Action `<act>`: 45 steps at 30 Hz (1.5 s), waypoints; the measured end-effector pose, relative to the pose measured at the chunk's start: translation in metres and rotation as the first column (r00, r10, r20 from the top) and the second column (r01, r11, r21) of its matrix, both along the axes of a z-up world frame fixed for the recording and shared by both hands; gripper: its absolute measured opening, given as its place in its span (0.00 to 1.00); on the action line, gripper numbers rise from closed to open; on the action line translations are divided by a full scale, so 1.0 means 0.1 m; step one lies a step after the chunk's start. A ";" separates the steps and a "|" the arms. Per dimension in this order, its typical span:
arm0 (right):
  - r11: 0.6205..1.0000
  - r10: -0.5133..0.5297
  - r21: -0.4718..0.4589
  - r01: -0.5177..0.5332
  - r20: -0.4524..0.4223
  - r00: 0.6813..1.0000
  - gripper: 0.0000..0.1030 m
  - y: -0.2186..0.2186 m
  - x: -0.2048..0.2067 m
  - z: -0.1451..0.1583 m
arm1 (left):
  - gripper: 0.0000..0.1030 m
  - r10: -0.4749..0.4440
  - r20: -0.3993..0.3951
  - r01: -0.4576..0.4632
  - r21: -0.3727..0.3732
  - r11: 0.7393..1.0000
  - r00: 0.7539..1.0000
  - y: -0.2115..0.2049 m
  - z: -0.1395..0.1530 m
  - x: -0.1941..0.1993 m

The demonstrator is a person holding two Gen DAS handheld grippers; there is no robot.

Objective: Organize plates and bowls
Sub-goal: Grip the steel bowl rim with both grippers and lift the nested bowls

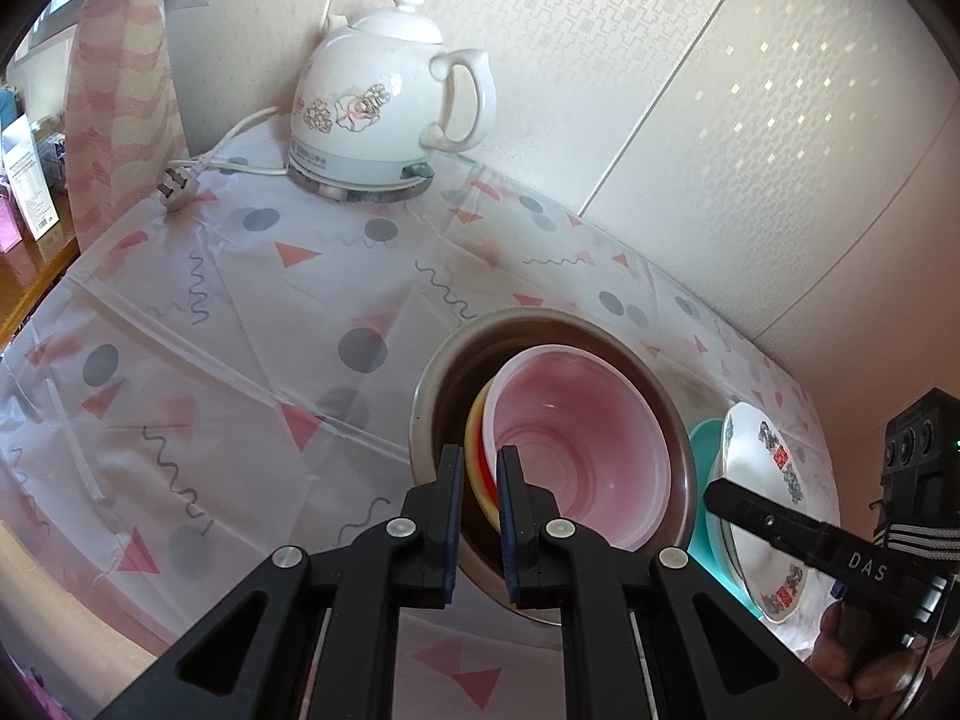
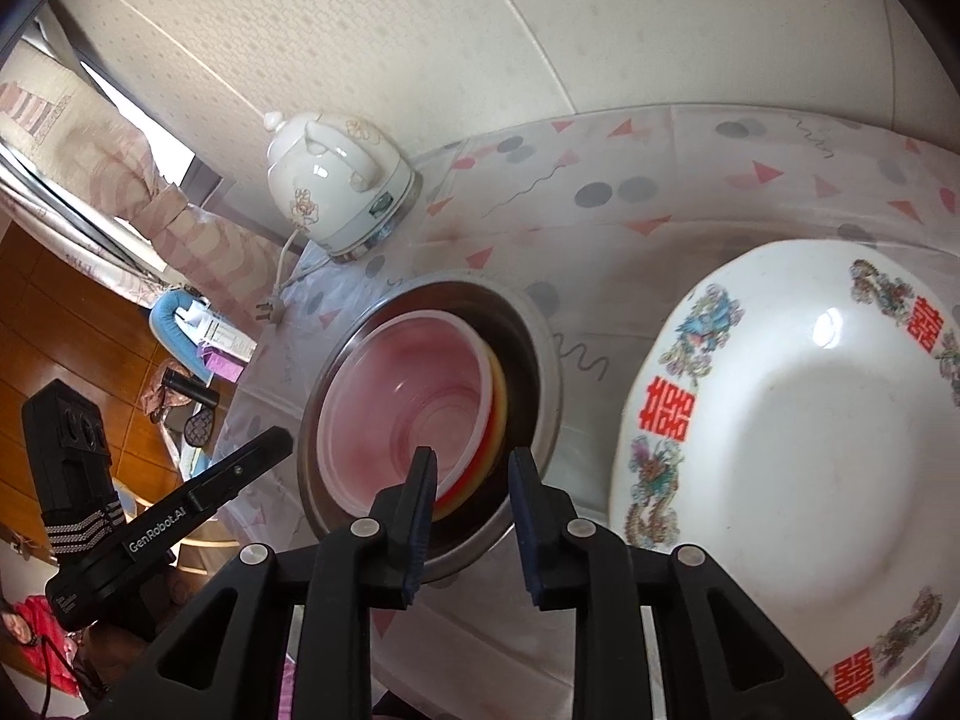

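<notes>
A steel bowl (image 1: 432,384) sits on the patterned tablecloth and holds a stack of bowls: a clear pinkish plastic one (image 1: 588,450) on top, yellow and red ones (image 1: 477,468) below. My left gripper (image 1: 480,480) hovers over the stack's near rim, jaws a narrow gap apart and empty. A white plate with red characters (image 1: 762,480) lies on a teal plate (image 1: 702,444) to the right. In the right wrist view my right gripper (image 2: 471,480) is open and empty above the steel bowl (image 2: 540,348), with the white plate (image 2: 780,450) to its right.
A white electric kettle (image 1: 384,102) with cord and plug (image 1: 180,183) stands at the back by the wall. The tablecloth (image 1: 240,330) spreads left of the bowls. A curtain (image 1: 120,90) and wooden furniture lie beyond the table's left edge.
</notes>
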State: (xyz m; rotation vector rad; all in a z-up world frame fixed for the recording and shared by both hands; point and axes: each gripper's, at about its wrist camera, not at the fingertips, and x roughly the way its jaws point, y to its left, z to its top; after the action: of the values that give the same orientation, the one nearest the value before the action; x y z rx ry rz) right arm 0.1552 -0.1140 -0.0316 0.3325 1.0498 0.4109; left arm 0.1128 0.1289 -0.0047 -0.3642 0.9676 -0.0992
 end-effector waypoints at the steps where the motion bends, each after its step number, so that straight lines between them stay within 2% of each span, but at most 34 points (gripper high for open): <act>1: 1.000 -0.007 -0.007 0.007 0.002 1.000 0.27 -0.02 0.01 0.00 | 0.11 0.004 0.001 -0.004 0.000 1.000 1.000 0.01 0.00 -0.01; 7: 0.998 -0.034 -0.059 0.036 0.024 0.999 0.28 -0.06 0.05 0.01 | 0.11 0.032 0.001 -0.032 0.022 0.999 0.999 0.11 0.01 -0.05; 13: 0.990 -0.016 -0.140 0.023 0.052 0.999 0.28 -0.01 0.12 0.01 | 0.12 0.052 -0.011 -0.052 0.027 0.998 0.999 0.22 -0.04 -0.06; 18: 0.981 0.001 -0.196 0.011 0.060 0.998 0.27 0.03 0.18 -0.03 | 0.18 0.030 -0.005 -0.030 0.047 0.998 1.000 0.20 -0.06 -0.06; 21: 0.973 0.006 -0.229 0.011 0.075 0.997 0.27 0.05 0.19 -0.01 | 0.18 0.023 -0.012 -0.023 0.040 0.999 1.000 0.18 -0.07 -0.04; 26: 0.968 0.034 -0.252 -0.017 0.062 0.998 0.27 0.10 0.24 -0.04 | 0.18 -0.001 -0.011 0.002 0.074 0.997 1.000 0.11 -0.10 0.00; 31: 0.963 0.056 -0.267 -0.041 0.050 0.997 0.20 0.16 0.28 -0.09 | 0.18 -0.027 0.004 0.026 0.116 0.993 1.000 0.04 -0.12 0.03; 34: 0.963 0.063 -0.266 -0.051 0.039 0.997 0.19 0.18 0.31 -0.11 | 0.18 -0.032 0.003 0.032 0.132 0.991 0.999 0.02 -0.14 0.05; 45: 0.953 0.089 -0.292 -0.079 0.020 0.996 0.19 0.30 0.35 -0.20 | 0.18 -0.044 -0.016 0.045 0.132 0.990 0.999 0.00 -0.24 0.11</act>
State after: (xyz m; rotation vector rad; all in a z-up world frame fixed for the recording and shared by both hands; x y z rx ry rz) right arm 0.1901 -0.0844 -0.0512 0.0178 1.0782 0.3302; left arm 0.1242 0.1289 -0.0283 -0.2210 0.9895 -0.0728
